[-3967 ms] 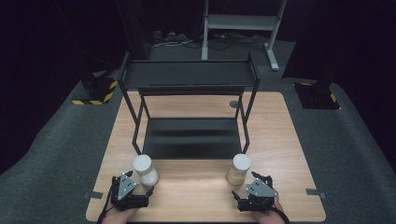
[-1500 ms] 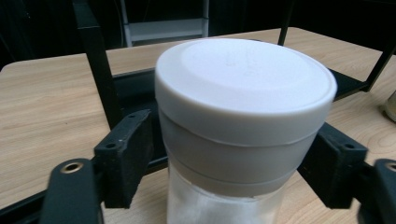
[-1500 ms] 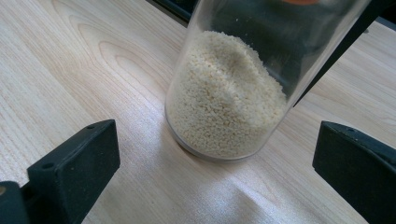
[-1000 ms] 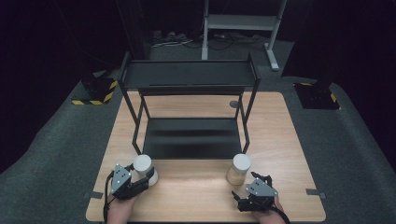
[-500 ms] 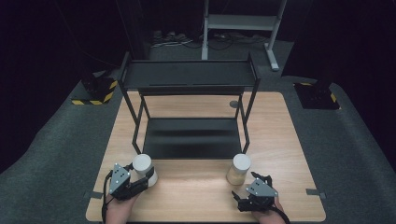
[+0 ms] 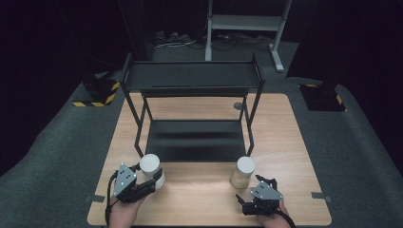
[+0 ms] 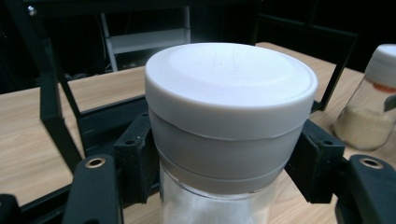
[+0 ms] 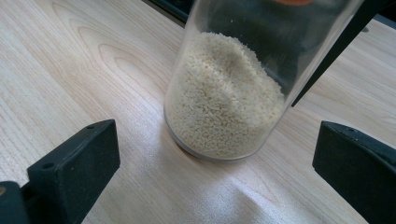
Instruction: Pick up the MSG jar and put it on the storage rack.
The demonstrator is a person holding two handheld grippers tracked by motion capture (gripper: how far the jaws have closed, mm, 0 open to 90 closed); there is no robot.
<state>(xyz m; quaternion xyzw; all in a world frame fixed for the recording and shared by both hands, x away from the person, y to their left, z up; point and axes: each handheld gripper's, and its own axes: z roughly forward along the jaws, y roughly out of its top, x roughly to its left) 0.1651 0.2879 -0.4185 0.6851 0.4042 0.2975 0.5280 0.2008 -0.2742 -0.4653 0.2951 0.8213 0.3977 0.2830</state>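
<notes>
Near edge of wooden table (image 6: 199,199): left gripper (image 6: 145,183) pinching left jar (image 6: 151,170) just under its white lid (image 7: 231,88), pads touching both sides of the neck, jar upright w/ pale contents below. Right gripper (image 6: 256,183) spread wide, jaws apart and clear of right jar (image 8: 224,93), just short of it; jar upright on the wood, part-filled w/ small pale grains (image 8: 219,107), white cap on top. Farther back, mid-table: black two-level rack (image 6: 192,78), lower shelf (image 6: 195,140) just behind both jars. Beyond table, grey carpet (image 6: 57,152), dark room.
</notes>
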